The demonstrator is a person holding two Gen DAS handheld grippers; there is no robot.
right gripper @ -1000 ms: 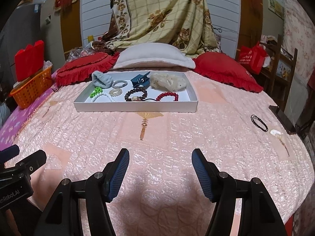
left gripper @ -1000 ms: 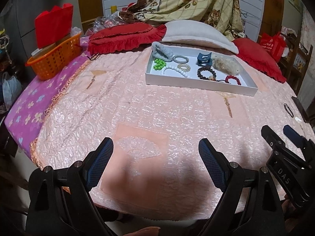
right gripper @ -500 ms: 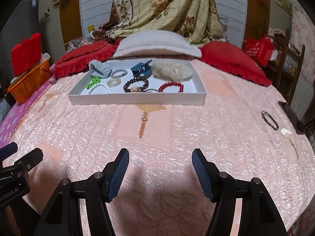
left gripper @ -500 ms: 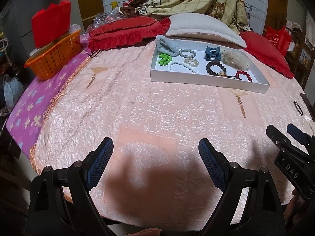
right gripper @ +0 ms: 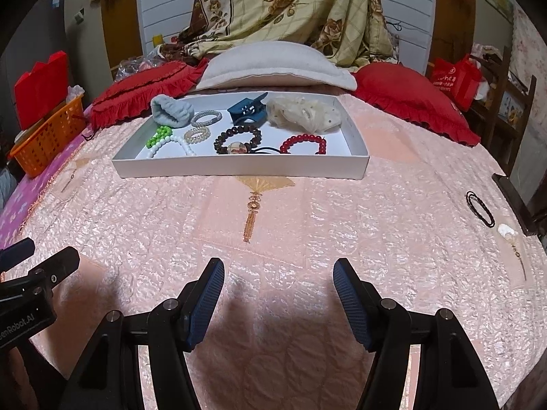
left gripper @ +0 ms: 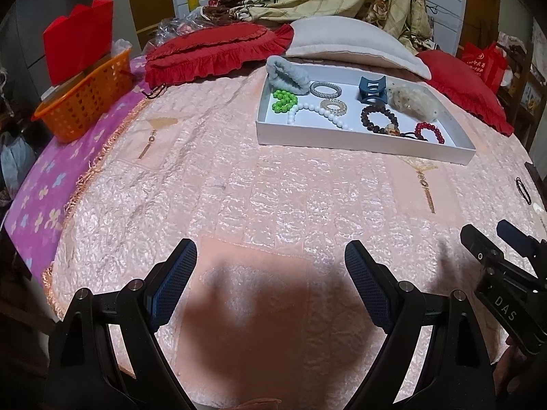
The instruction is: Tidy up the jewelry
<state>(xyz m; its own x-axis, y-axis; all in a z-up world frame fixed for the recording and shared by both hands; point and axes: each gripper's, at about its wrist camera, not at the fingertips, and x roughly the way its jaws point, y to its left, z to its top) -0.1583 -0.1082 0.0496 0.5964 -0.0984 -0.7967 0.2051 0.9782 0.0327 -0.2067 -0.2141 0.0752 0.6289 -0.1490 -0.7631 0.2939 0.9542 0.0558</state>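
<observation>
1. Left wrist view: your left claw (left gripper: pixel 268 287) stands wide open with nothing between its blue pads, hanging over the near part of the pink bedspread (left gripper: pixel 273 188). Against the picture from a second ago, the white tray (left gripper: pixel 362 143) sits larger and nearer in the picture, so you have closed in on it a little, though it is still well apart from the pads. The jewelry itself has not shifted: the green bead bracelet (left gripper: pixel 283 100), white bead strand (left gripper: pixel 319 113), dark bead bracelet (left gripper: pixel 379 119) and red bead bracelet (left gripper: pixel 430 131) all lie inside the tray.

2. Right wrist view: your right claw (right gripper: pixel 278 299) is also open and empty, with no change in its spread across the second. The tray (right gripper: pixel 239 167) has grown in the picture here too, so this hand has advanced as well. A black hair tie (right gripper: pixel 480 208) and a small white piece (right gripper: pixel 506 230) lie loose on the bedspread off to the right, outside the tray.

3. What that means: you are in the approach only; nothing is gripped yet. Those two loose pieces look like the work left, and the right claw is the nearer one.
</observation>
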